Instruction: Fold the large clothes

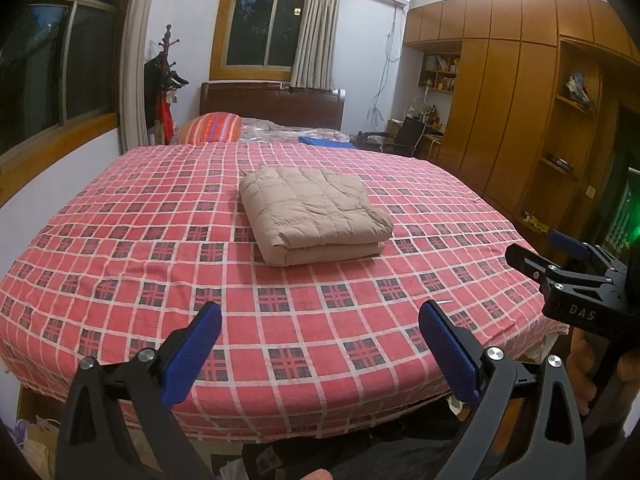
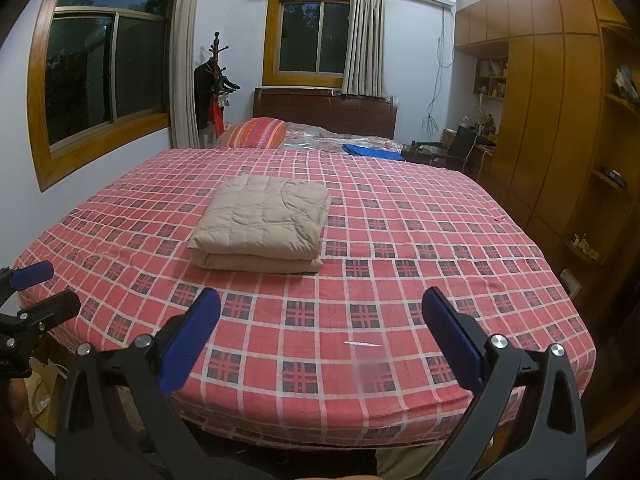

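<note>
The jaws of the left gripper [image 1: 320, 354] stand wide apart and hold nothing, raised over the near edge of the bed [image 1: 120, 216]. Ahead of them, slightly to the right, the beige quilted garment [image 1: 314, 214] lies folded in a thick stack on the red checked sheet, well apart from the blue pads.

From the right wrist, the right gripper [image 2: 320, 344] likewise shows jaws spread wide and empty. The folded garment lies ahead and to their left.
</note>
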{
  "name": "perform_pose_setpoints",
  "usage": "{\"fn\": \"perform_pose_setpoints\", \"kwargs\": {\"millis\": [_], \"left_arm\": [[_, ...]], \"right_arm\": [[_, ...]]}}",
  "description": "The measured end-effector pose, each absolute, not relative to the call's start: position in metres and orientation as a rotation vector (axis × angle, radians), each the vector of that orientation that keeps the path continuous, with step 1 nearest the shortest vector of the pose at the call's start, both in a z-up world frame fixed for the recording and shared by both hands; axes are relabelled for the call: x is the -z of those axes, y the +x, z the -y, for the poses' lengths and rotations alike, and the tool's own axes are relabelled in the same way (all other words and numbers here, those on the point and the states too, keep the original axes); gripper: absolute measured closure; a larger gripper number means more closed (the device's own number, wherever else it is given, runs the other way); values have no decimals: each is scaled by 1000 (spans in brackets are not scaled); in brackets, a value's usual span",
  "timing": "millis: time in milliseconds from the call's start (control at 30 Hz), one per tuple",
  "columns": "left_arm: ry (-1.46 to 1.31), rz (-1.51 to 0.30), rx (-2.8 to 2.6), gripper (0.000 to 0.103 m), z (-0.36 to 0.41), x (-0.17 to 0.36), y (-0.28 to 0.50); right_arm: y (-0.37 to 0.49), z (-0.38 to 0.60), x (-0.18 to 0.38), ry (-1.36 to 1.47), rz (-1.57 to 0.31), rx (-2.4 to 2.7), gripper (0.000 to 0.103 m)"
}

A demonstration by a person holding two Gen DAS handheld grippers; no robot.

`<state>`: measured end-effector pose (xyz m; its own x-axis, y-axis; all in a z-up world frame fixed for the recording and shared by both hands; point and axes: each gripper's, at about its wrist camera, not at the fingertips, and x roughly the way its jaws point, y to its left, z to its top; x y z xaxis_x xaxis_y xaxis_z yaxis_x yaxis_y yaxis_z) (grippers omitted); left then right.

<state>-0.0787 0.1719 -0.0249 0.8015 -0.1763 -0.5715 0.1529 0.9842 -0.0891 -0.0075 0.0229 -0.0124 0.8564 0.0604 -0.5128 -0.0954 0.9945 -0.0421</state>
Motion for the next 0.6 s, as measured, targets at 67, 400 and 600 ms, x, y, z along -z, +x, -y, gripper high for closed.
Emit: {"fn": "perform_pose_setpoints", "kwargs": {"millis": [67, 400, 600], "left_arm": [[-40, -618, 176, 4, -172, 25, -79], [-42, -619, 173, 4, -169, 26, -80], [-43, -621, 173, 4, -168, 28, -81]], "right_arm": [[-7, -23, 12, -67, -536, -81, 3], [-10, -25, 14, -62, -541, -81, 3], [-10, -26, 14, -64, -539, -81, 3]]}}
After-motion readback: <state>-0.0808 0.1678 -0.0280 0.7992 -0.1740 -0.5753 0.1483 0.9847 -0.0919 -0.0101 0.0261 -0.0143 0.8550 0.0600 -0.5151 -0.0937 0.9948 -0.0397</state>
